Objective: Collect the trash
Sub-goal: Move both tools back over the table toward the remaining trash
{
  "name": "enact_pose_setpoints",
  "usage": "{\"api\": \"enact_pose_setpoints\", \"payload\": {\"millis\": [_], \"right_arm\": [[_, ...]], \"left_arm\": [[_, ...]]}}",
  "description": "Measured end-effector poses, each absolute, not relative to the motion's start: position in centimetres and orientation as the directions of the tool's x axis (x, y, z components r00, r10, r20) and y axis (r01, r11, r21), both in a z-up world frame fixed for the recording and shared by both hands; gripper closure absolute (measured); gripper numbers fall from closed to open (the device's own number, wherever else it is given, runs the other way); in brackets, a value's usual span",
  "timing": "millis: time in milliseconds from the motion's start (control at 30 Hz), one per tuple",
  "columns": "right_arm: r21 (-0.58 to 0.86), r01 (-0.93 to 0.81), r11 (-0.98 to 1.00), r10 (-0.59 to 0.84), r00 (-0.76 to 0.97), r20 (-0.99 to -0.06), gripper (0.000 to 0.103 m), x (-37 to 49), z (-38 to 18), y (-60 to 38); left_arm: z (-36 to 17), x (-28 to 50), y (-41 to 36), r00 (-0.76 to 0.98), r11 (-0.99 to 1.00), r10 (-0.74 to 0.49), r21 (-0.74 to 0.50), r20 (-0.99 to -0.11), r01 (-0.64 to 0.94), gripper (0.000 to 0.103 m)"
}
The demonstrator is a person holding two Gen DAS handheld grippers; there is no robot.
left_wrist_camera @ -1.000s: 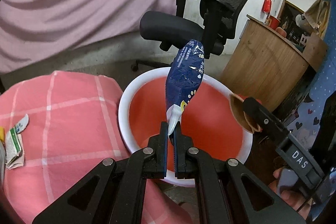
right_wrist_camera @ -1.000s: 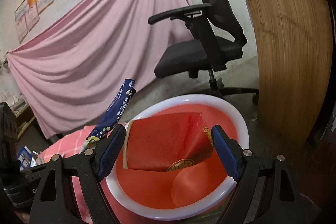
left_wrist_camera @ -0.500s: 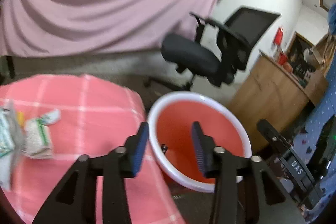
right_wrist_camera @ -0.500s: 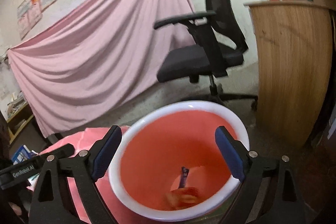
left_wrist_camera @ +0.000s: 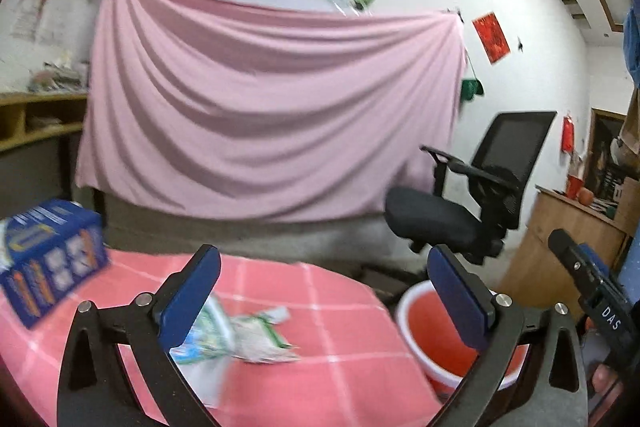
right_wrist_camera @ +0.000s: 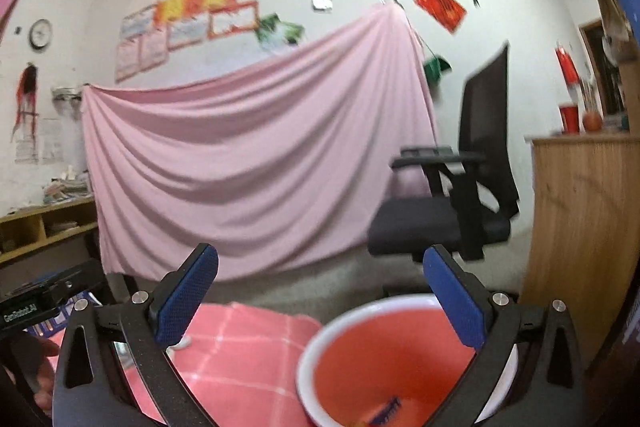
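My left gripper [left_wrist_camera: 324, 291] is open and empty above the pink checked tablecloth [left_wrist_camera: 344, 339]. Crumpled green-and-white wrappers [left_wrist_camera: 248, 335] lie on the cloth just beyond its left finger. The red bucket with a white rim [left_wrist_camera: 444, 339] stands right of the table, behind the right finger. My right gripper [right_wrist_camera: 320, 295] is open and empty over the bucket [right_wrist_camera: 384, 359]. A blue wrapper [right_wrist_camera: 386, 411] lies at the bucket's bottom. The other gripper's body shows at the right edge of the left wrist view [left_wrist_camera: 592, 291].
A blue box [left_wrist_camera: 52, 259] stands on the table at the left. A black office chair [left_wrist_camera: 472, 199] stands behind the bucket, with a wooden counter [right_wrist_camera: 584, 227] to its right. A pink sheet [left_wrist_camera: 260, 115] hangs on the back wall.
The left gripper opened and dropped the blue wrapper into the bucket, then swung left and up towards the table. The red paper between the right fingers fell into the bucket. Both views tilted upward.
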State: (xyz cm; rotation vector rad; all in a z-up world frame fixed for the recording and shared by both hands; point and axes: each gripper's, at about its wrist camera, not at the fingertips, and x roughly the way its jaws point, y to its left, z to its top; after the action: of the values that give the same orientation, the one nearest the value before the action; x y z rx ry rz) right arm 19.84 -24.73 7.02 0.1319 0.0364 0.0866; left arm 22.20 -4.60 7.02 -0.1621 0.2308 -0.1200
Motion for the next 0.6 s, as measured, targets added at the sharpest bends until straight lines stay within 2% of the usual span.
{"api": "enact_pose_setpoints", "payload": {"millis": [167, 333, 433, 600], "right_arm": [[0.066, -0.122, 0.99, 0.118, 0.991, 0.057, 0.0, 18.8, 7.7, -20.7], [0.033, -0.16, 0.986, 0.157, 0.984, 0.086, 0.0, 18.4, 7.9, -17.6], [0.008, -0.193, 0.981, 0.192, 0.98, 0.056, 0.0, 18.9, 7.6, -15.6], [-0.06, -0.254, 0.965, 0.25, 0.966, -0.067, 0.0, 21.1, 6.4, -12.5]], "left_arm": [[6.6, 19.2, -1.0, 0.988, 0.993, -0.042, -0.117, -0.151, 0.025, 0.002], [5.6, 17.6, 2.1, 0.99, 0.996, 0.016, -0.09, -0.139, -0.029, 0.002], [4.8, 17.4, 3.8, 0.985, 0.996, 0.022, -0.08, -0.17, -0.036, 0.002], [3.4, 18.2, 5.4, 0.963, 0.997, 0.034, -0.055, -0.268, -0.051, 0.002]]}}
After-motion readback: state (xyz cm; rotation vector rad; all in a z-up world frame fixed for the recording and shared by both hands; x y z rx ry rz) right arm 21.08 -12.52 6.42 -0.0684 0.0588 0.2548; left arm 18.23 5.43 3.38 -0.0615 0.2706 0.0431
